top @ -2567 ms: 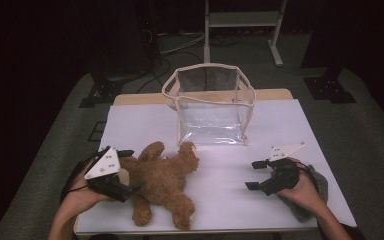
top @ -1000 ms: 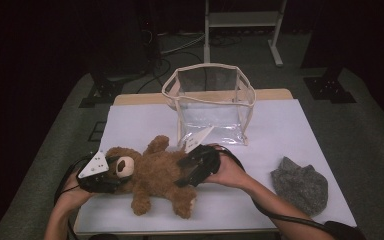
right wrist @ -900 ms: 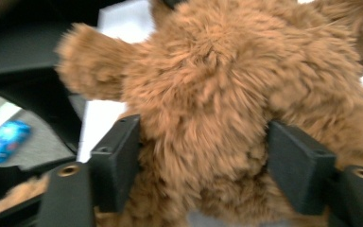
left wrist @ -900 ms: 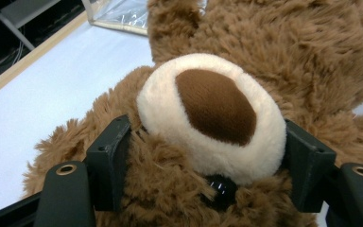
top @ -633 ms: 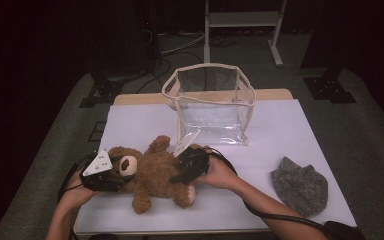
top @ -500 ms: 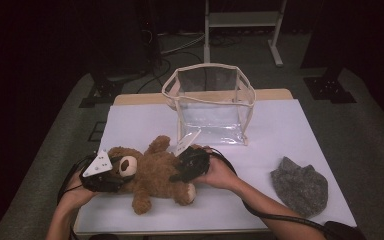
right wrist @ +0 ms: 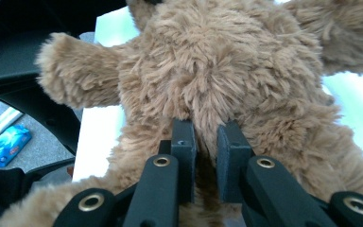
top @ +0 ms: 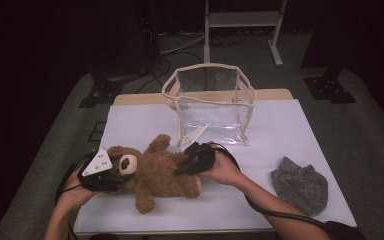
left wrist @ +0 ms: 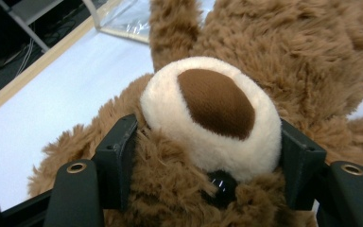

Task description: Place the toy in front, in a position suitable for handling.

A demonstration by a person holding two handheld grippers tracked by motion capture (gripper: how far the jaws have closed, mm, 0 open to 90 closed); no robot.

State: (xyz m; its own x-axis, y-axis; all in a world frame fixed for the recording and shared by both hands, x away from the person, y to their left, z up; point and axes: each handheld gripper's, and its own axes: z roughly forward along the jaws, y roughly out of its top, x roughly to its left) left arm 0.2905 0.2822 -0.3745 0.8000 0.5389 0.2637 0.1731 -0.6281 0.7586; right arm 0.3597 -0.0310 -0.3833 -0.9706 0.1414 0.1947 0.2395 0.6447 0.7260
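Between the black left gripper [top: 111, 176] and black right gripper [top: 186, 165] lies a brown teddy bear [top: 155, 170] with a cream muzzle and dark brown nose; right of them, a grey speckled cloth [top: 300, 185].

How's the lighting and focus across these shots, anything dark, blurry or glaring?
High view: the white table is lit evenly while the room around it is nearly black; the clear bag shows mild sheen. Left gripper view: the teddy bear is sharp and the near jaws soft. Right gripper view: fur sharp, corner background washed out.
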